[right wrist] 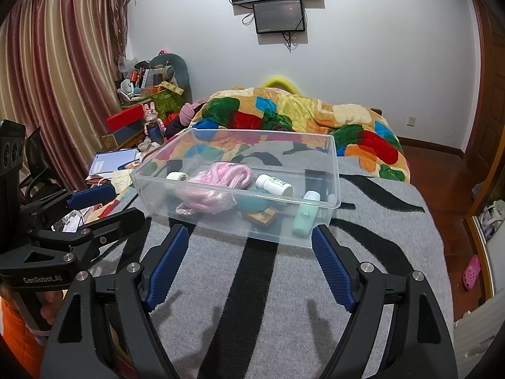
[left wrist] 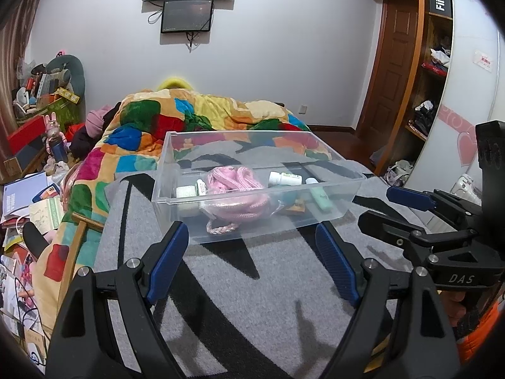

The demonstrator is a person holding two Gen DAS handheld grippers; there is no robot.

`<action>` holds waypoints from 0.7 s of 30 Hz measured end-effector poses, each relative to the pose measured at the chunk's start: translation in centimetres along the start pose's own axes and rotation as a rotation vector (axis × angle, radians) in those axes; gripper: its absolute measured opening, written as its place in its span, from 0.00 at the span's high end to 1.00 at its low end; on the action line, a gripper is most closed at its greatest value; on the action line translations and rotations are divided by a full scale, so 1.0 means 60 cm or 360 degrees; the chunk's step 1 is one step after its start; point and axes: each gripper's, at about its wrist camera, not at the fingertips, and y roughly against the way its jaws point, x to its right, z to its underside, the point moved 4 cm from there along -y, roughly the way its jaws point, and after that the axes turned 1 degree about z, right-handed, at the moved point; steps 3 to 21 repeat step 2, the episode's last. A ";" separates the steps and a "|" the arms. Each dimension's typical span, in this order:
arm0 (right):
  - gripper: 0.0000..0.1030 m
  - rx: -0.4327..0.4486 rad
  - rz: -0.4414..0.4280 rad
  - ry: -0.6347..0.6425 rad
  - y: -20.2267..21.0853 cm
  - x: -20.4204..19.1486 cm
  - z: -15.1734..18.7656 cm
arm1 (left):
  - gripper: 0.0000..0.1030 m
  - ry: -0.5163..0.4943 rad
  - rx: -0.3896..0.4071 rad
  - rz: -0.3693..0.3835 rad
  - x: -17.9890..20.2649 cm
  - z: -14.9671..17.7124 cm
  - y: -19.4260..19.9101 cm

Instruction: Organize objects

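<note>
A clear plastic bin (left wrist: pixel 176 218) (right wrist: pixel 331 158) stands on the grey and black striped blanket. Inside lie a pink rope in a bag (left wrist: pixel 236 183) (right wrist: pixel 217 186), a white bottle (left wrist: pixel 284 178) (right wrist: pixel 273 184), a mint green bottle (left wrist: pixel 320 197) (right wrist: pixel 304 216), a white tape roll (left wrist: pixel 186 192) (right wrist: pixel 176 177) and a small brown packet (right wrist: pixel 260 216). My left gripper (left wrist: pixel 252 237) is open and empty just in front of the bin. My right gripper (right wrist: pixel 249 237) is open and empty, also just short of the bin's near wall. Each gripper shows at the edge of the other's view.
A colourful quilt (left wrist: pixel 176 117) (right wrist: pixel 284 110) lies bunched behind the bin. Cluttered boxes, books and toys (left wrist: pixel 41 145) (right wrist: pixel 148 101) crowd the left side of the bed. A wardrobe and door (left wrist: pixel 410 63) stand right. Wood floor (right wrist: pixel 442 195) with a pink shoe (right wrist: pixel 472 271) lies beyond the bed's right edge.
</note>
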 end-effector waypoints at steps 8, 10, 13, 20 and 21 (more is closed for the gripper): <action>0.24 0.0000 -0.0001 0.0001 0.000 0.000 0.000 | 0.19 -0.0010 0.0000 0.0004 0.003 0.000 0.000; 0.24 0.0000 -0.0001 0.0001 0.000 0.000 0.000 | 0.19 -0.0010 0.0000 0.0004 0.003 0.000 0.000; 0.24 0.0000 -0.0001 0.0001 0.000 0.000 0.000 | 0.19 -0.0010 0.0000 0.0004 0.003 0.000 0.000; 0.24 0.0000 -0.0001 0.0001 0.000 0.000 0.000 | 0.19 -0.0010 0.0000 0.0004 0.003 0.000 0.000; 0.24 0.0000 -0.0001 0.0001 0.000 0.000 0.000 | 0.19 -0.0010 0.0000 0.0004 0.003 0.000 0.000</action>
